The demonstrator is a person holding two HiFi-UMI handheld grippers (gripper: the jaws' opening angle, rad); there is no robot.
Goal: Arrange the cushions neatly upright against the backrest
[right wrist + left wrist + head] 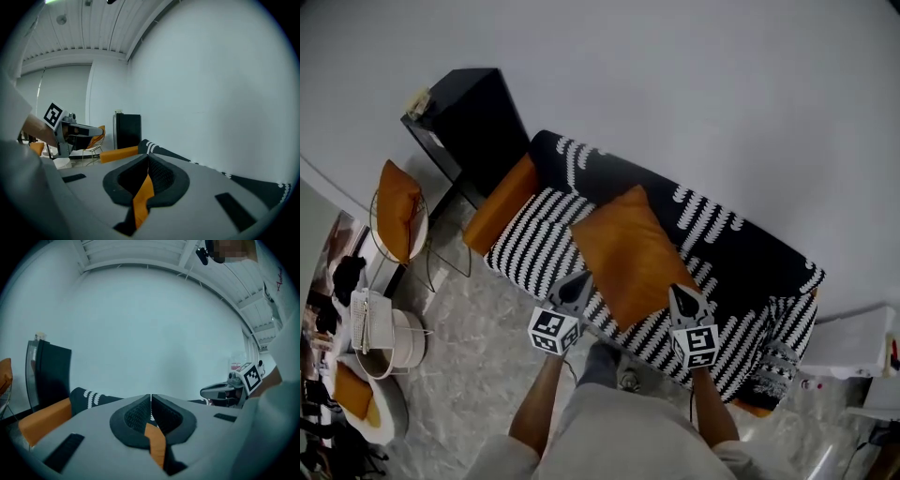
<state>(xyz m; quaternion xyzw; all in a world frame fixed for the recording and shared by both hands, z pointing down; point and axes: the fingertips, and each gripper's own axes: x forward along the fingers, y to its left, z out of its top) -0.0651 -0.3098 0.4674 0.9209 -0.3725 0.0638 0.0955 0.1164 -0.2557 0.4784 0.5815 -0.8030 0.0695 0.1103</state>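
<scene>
Cushion (pixel 628 253) corners, seemingly buried between fingers (pixel 574 291)

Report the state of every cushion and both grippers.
Middle cushion: lying on the sofa seat, not upright.
End cushion: lying at the sofa's end, off the backrest.
Chair cushion: propped in the wire chair.
Left gripper: shut on middle cushion.
Right gripper: shut on middle cushion.

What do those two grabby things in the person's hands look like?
The left gripper and right gripper each have a pale grey body and two dark, pointed jaws with a bumpy black lining. Behind each sits a white cube printed with black square markers. The person wears a light-coloured top.
</scene>
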